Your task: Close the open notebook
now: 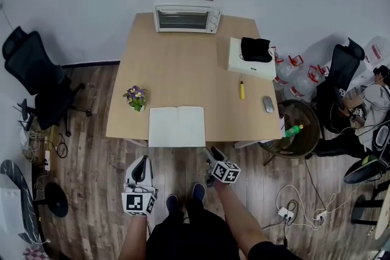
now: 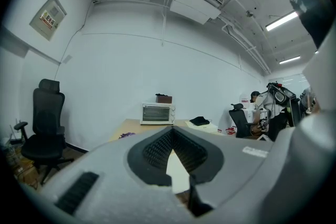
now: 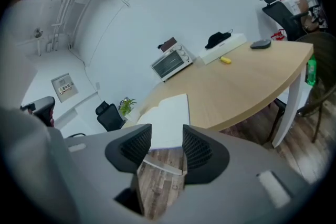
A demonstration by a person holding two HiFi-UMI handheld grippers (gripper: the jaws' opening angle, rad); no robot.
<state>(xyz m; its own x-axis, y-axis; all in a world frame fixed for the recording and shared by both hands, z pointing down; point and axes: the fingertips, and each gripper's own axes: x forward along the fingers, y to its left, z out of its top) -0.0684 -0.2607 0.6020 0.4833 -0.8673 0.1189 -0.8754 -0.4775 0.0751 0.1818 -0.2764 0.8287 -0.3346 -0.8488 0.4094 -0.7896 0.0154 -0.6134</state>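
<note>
Notebook point(image 1: 177, 126): lies open and flat at the 6 o'clock edge of the table point(image 1: 183, 64), directly in front of you. Both pages look blank. Whether its near edge overhangs the rim cannot be told.
Left gripper point(image 1: 142, 161): off the table, at 7 o'clock from the notebook and apart from it. In the left gripper view your jaw tips meet with nothing between them. Only a sliver of white page shows through the gap below the tips.
Right gripper point(image 1: 213, 153): at 5 o'clock from the notebook, just short of the table rim. Your jaws stand wide and empty, with floor planks and the notebook's near corner showing past them.
Your hands: hidden under the marker cubes; only your forearms show.
Toaster oven point(image 1: 186, 18): at the table's 12 o'clock edge.
Plant point(image 1: 135, 97): at 10 o'clock from the notebook.
Yellow pen point(image 1: 242, 90) and mouse point(image 1: 268, 104): at 2 o'clock from the notebook.
Seated person point(image 1: 372, 103): at 3 o'clock, cut off by the frame edge.
</note>
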